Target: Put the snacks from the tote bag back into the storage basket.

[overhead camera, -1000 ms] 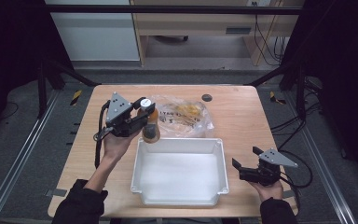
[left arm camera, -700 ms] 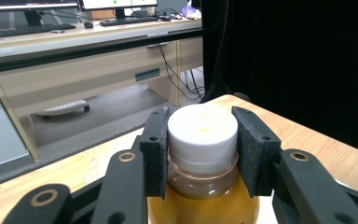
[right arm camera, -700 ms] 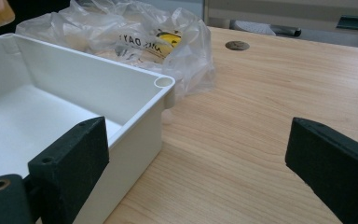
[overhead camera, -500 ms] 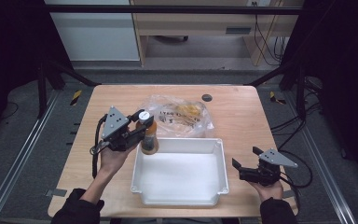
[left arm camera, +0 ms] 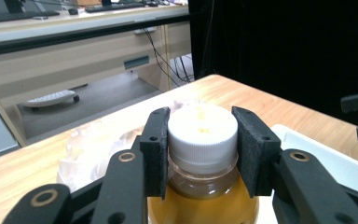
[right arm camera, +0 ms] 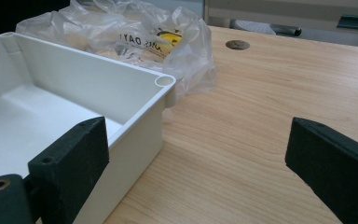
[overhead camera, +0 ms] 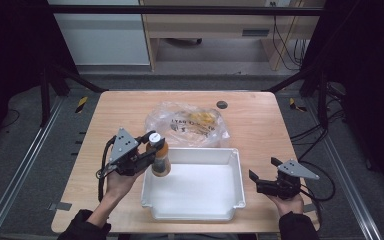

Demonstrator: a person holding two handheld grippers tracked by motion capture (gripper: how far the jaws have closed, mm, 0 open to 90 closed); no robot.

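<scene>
Clamped at the white cap: left gripper (overhead camera: 152, 152) on bottle (overhead camera: 160, 160), rigid, liquid-heavy, smooth; right gripper (overhead camera: 262, 182) jaws apart, empty.

In the left gripper view, the bottle (left arm camera: 203, 186) was cut off by the bottom edge, its neck hidden behind the black pads (left arm camera: 156, 149). The print on the plastic bag (overhead camera: 187, 122) at the centre of the high view was too small to be read. In the right gripper view, the white tray (right arm camera: 161, 100) was cut off at the left edge.
</scene>
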